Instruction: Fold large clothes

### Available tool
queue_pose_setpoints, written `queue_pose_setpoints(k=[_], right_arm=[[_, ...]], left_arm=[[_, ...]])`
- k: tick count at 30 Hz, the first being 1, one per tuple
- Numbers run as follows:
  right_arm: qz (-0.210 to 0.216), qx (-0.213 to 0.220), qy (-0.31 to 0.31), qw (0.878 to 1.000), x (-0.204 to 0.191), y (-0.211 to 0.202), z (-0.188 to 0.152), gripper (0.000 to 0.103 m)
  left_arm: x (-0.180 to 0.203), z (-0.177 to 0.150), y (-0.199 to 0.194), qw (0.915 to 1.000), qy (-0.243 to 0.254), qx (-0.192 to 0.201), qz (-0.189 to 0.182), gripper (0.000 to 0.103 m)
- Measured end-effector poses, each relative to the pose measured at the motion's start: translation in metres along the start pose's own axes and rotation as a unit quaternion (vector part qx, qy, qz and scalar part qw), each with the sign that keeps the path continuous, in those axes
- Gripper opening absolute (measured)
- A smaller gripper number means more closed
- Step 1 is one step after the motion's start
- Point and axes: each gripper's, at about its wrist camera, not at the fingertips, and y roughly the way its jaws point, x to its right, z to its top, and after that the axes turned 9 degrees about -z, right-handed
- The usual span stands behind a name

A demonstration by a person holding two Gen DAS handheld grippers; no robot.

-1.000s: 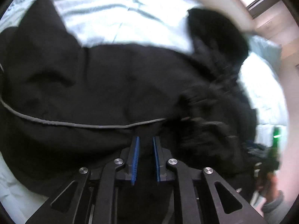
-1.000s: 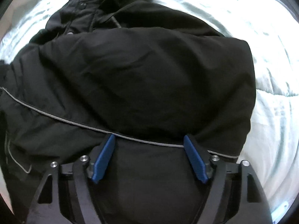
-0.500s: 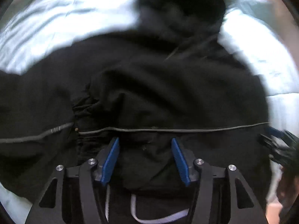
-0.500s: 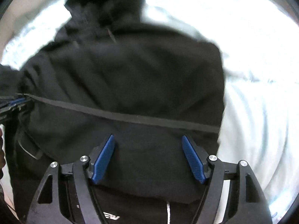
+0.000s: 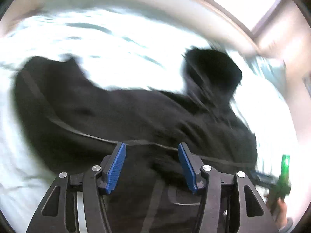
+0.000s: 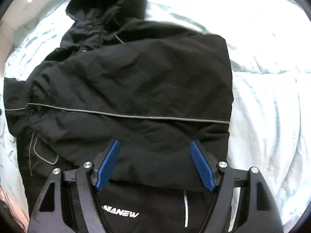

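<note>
A large black hooded jacket (image 6: 136, 77) lies folded on the bed, hood (image 6: 108, 3) at the far end, with a thin grey piping line (image 6: 136, 116) across it. White lettering (image 6: 120, 214) and a white drawcord (image 6: 185, 207) show near its close edge. My right gripper (image 6: 155, 142) hangs over that edge; its jaws are opening and the pads touch no cloth. The left view is blurred: the left gripper (image 5: 151, 147) is open above the jacket (image 5: 136, 112), pads apart from it. The right gripper's green light (image 5: 284, 167) shows at the right edge.
A pale blue-white quilt (image 6: 272, 116) covers the bed on all sides of the jacket. In the left view a wall and window (image 5: 243, 0) lie beyond the bed's far side. A hand (image 5: 279, 211) holds the other gripper at lower right.
The left jaws went from almost shut to wide apart. Both grippers rose away from the jacket, so more quilt shows. The left view swung sideways across the jacket and back.
</note>
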Motion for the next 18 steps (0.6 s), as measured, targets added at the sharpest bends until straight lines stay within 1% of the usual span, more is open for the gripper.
queue_pose_setpoints(k=[1,2,3,4,5,6,7,8,9,11,14,18], right_arm=[[0.001,0.001,-0.002,1.0,-0.003,-0.003,0.0,0.079],[0.001,0.002,-0.008,1.0,-0.009,-0.007,0.0,0.079],[0.0,0.004,-0.015,1.0,-0.015,-0.01,0.0,0.079],[-0.003,0.006,-0.021,1.0,-0.022,-0.013,-0.007,0.079],[-0.005,0.008,-0.027,1.0,-0.028,-0.015,-0.006,0.079],[-0.005,0.01,-0.034,0.999,-0.037,-0.017,-0.005,0.079],[-0.004,0.009,-0.04,0.999,-0.046,-0.018,-0.005,0.079],[-0.004,0.006,-0.046,0.999,-0.052,-0.017,-0.007,0.079],[-0.004,0.002,-0.05,0.999,-0.057,-0.016,-0.008,0.079],[-0.004,-0.009,-0.059,0.998,-0.071,-0.006,-0.004,0.079],[-0.002,-0.023,-0.072,0.997,-0.089,0.005,0.001,0.079],[-0.004,-0.034,-0.077,0.996,-0.097,0.012,0.005,0.079]], left_arm=[[-0.022,0.007,-0.017,0.9997,-0.014,0.016,0.015,0.058],[-0.046,0.014,-0.031,0.9983,-0.031,0.032,0.038,0.058],[-0.071,0.021,-0.044,0.9957,-0.051,0.047,0.062,0.058],[-0.093,0.026,-0.056,0.993,-0.07,0.058,0.076,0.058],[-0.119,0.033,-0.067,0.9896,-0.092,0.074,0.082,0.058],[-0.143,0.04,-0.076,0.9865,-0.109,0.096,0.075,0.059],[-0.157,0.043,-0.08,0.9843,-0.119,0.11,0.07,0.061],[-0.181,0.049,-0.082,0.9799,-0.139,0.125,0.071,0.066],[-0.199,0.055,-0.083,0.9757,-0.159,0.132,0.074,0.068],[-0.231,0.067,-0.075,0.9704,-0.187,0.136,0.07,0.068],[-0.271,0.085,-0.05,0.9626,-0.224,0.127,0.083,0.068],[-0.316,0.099,-0.026,0.9585,-0.245,0.108,0.097,0.068]])
